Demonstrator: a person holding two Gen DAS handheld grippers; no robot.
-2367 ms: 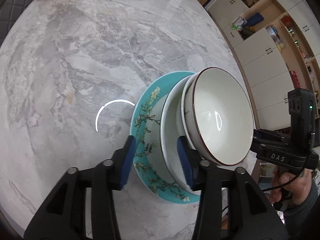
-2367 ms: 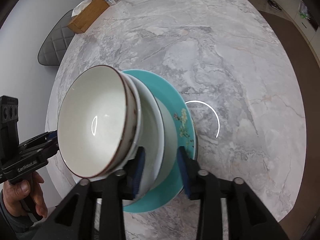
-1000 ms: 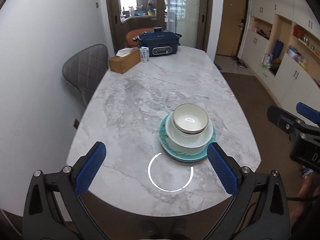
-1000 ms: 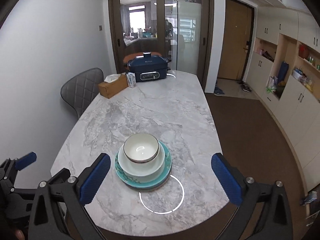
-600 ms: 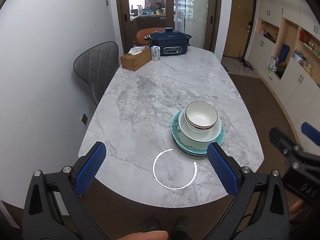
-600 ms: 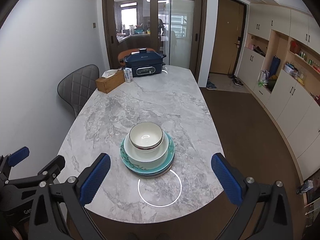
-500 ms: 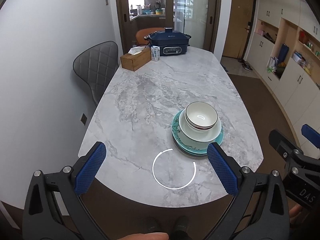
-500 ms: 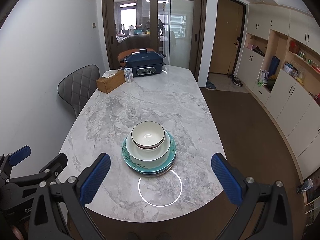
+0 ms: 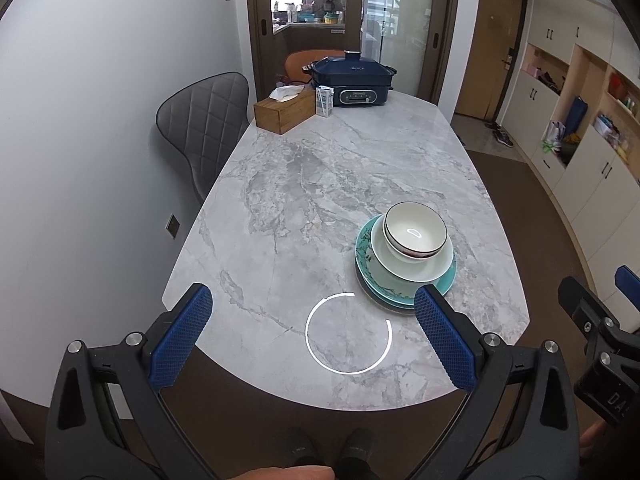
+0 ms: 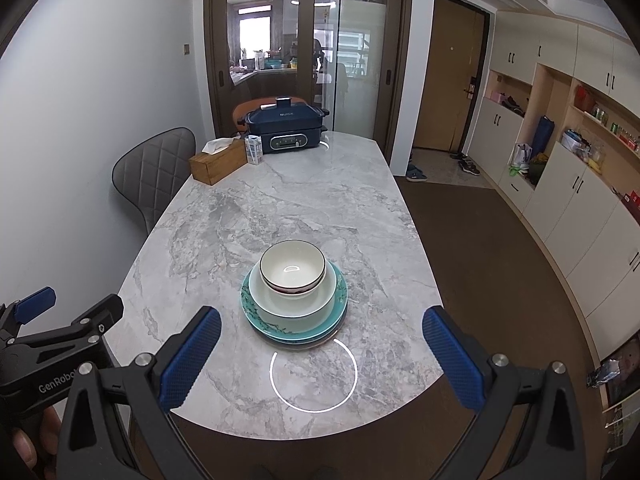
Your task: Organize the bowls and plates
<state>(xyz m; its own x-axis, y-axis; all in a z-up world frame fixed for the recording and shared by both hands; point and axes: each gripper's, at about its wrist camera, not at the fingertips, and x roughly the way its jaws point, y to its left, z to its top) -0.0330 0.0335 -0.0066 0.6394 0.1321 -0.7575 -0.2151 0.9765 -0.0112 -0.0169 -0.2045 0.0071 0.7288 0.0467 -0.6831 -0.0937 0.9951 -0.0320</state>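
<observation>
A stack of dishes stands near the front end of the marble table [image 9: 320,184]: a teal floral plate [image 9: 365,268] at the bottom, a pale wide bowl [image 9: 432,268] on it, and a white dark-rimmed bowl [image 9: 414,232] on top. The stack also shows in the right wrist view, with the top bowl [image 10: 292,266] over the teal plate [image 10: 340,300]. My left gripper [image 9: 316,338] is open and empty, held back over the table's front edge. My right gripper [image 10: 320,360] is open and empty, also back from the stack.
At the table's far end stand a wooden tissue box [image 9: 284,110], a small carton [image 9: 324,101] and a dark blue electric cooker [image 9: 352,80]. A grey chair [image 9: 200,136] stands at the left. Cabinets [image 10: 580,184] line the right wall.
Both grippers let go of the stack, opened wide and pulled back and up from the table. In the last half second they barely moved.
</observation>
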